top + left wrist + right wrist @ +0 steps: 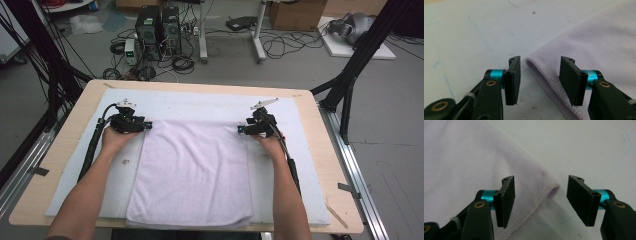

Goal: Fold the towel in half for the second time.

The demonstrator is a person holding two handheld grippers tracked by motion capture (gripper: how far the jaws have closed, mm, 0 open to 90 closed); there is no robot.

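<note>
Cabled floor point(210, 55) | wooden table point(330, 165) | white mat point(200, 102) | lilac towel point(195, 170)

A white mat point(310, 165) covers the wooden table point(345, 200); computer towers point(157, 25) and cables point(280, 42) sit on the floor beyond.

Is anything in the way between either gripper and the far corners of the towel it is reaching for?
Nothing visible is. The left gripper has its jaws open astride the far left corner of the lilac towel, and the right gripper stands open astride the far right corner. Only the bare white mat lies around both corners.
</note>
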